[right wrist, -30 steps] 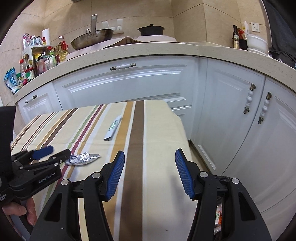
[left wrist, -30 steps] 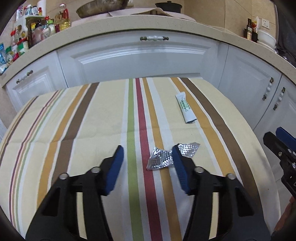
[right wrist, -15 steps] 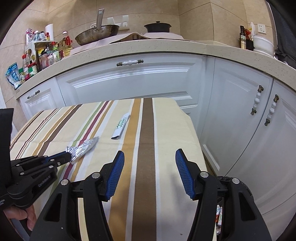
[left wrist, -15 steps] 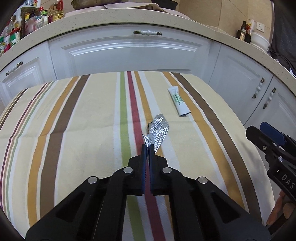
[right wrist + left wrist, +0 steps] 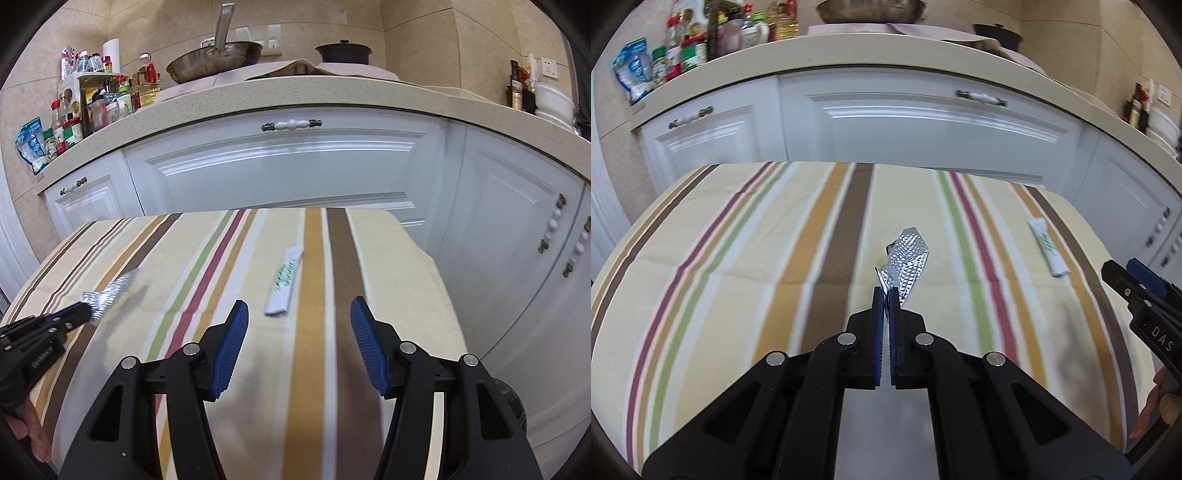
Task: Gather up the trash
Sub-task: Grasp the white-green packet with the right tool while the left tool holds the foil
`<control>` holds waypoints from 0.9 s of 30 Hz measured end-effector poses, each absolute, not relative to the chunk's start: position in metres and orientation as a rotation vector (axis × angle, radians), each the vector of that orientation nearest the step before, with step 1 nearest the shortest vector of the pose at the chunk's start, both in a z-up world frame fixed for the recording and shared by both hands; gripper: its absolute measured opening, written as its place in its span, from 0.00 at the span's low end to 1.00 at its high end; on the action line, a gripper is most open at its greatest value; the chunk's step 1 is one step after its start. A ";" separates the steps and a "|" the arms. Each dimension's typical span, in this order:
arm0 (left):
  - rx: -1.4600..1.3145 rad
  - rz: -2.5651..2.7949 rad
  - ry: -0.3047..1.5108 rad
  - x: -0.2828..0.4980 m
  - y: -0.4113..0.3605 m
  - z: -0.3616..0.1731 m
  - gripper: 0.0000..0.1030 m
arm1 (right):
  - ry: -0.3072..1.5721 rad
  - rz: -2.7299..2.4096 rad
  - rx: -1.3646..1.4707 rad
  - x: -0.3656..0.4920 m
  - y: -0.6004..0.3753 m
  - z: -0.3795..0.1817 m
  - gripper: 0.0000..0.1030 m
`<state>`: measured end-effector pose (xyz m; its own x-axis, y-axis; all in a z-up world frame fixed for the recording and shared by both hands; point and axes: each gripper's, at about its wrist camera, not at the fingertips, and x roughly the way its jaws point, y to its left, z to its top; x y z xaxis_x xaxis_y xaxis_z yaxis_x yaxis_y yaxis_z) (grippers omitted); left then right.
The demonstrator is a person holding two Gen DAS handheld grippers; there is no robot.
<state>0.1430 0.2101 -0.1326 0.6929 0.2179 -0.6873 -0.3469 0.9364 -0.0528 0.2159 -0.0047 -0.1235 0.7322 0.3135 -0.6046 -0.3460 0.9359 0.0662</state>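
Observation:
My left gripper (image 5: 885,295) is shut on a crumpled silver foil wrapper (image 5: 907,262) and holds it above the striped tablecloth (image 5: 738,280). The same gripper (image 5: 83,314) and foil (image 5: 110,291) show at the left of the right wrist view. A white tube-shaped packet with green print (image 5: 285,282) lies on the cloth just ahead of my right gripper (image 5: 297,325), which is open and empty. The packet also shows at the right in the left wrist view (image 5: 1047,251), near my right gripper (image 5: 1123,280).
White kitchen cabinets (image 5: 295,166) stand close behind the table under a beige counter (image 5: 295,92). On it are a pan (image 5: 214,59), a black pot (image 5: 343,51) and several bottles and jars (image 5: 92,103). The table's right edge (image 5: 436,280) drops off toward more cabinets.
My left gripper closed on the foil wrapper, lifted it and carried it leftward over the cloth. My right gripper moved left and now faces the white packet.

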 end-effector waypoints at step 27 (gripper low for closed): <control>-0.237 0.400 0.771 0.167 0.272 -0.148 0.03 | 0.891 0.335 -0.118 0.276 0.040 -0.157 0.23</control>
<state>0.1668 0.2722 -0.1482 0.6473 0.2627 -0.7155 -0.4331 0.8992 -0.0618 0.2757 0.0399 -0.1568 0.5806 0.2370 -0.7790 -0.3344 0.9417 0.0372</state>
